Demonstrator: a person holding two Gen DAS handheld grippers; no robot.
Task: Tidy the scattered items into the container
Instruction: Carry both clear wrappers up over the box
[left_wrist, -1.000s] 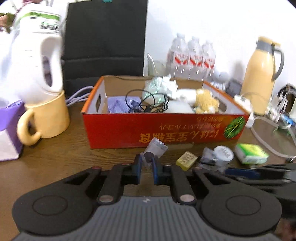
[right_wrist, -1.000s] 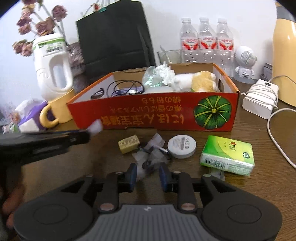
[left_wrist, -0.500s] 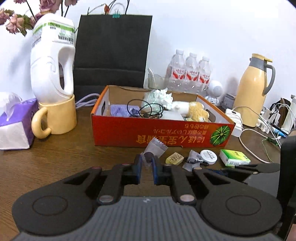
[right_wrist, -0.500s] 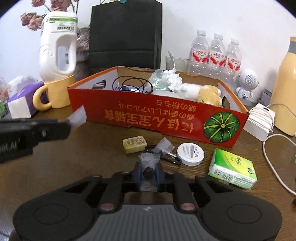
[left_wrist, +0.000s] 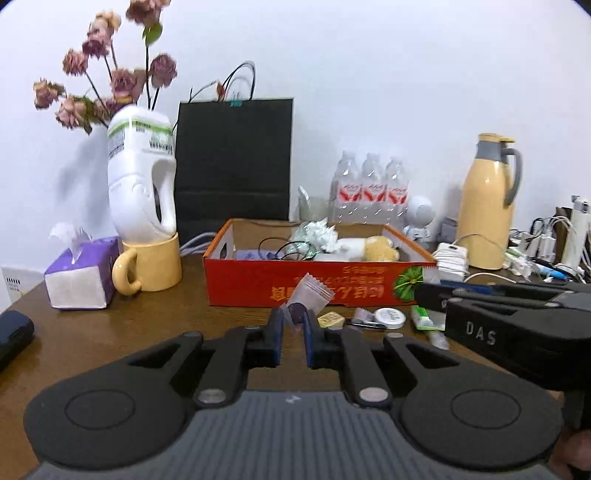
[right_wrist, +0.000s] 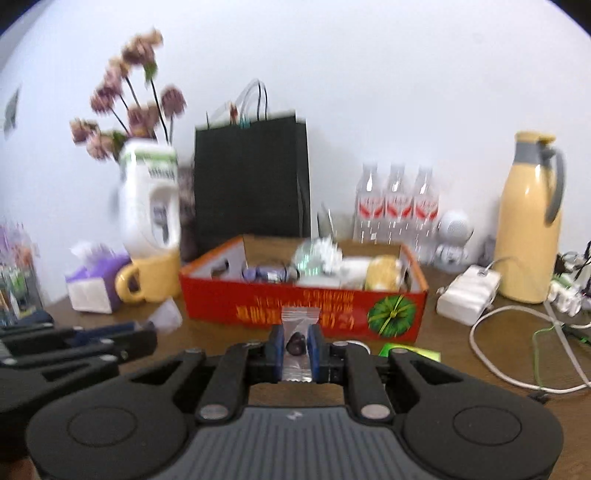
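The red cardboard box (left_wrist: 258, 291) stands mid-table and holds a black cable, crumpled tissue and a plush toy. My left gripper (left_wrist: 294, 321) is shut on a clear candy packet (left_wrist: 310, 295), held above the table in front of the box. My right gripper (right_wrist: 296, 338) is shut on a second clear packet with a dark sweet (right_wrist: 296, 341) inside, also held before the box (right_wrist: 229, 302). On the table by the box front lie a yellow block (left_wrist: 331, 319), a wrapper (left_wrist: 364, 315), a white round tin (left_wrist: 391, 316) and a green tissue pack (left_wrist: 424, 320).
A yellow mug (left_wrist: 155, 271) bearing a white jug of dried flowers and a purple tissue box (left_wrist: 83, 275) stand left of the box. Behind it are a black paper bag (left_wrist: 232, 166) and water bottles (left_wrist: 369, 195). A yellow thermos (left_wrist: 487, 206), white charger (right_wrist: 467, 295) and cables crowd the right.
The right gripper shut on the packet with the dark sweet and lifted it off the table. Both grippers drew back from the box and rose; the left kept its packet.
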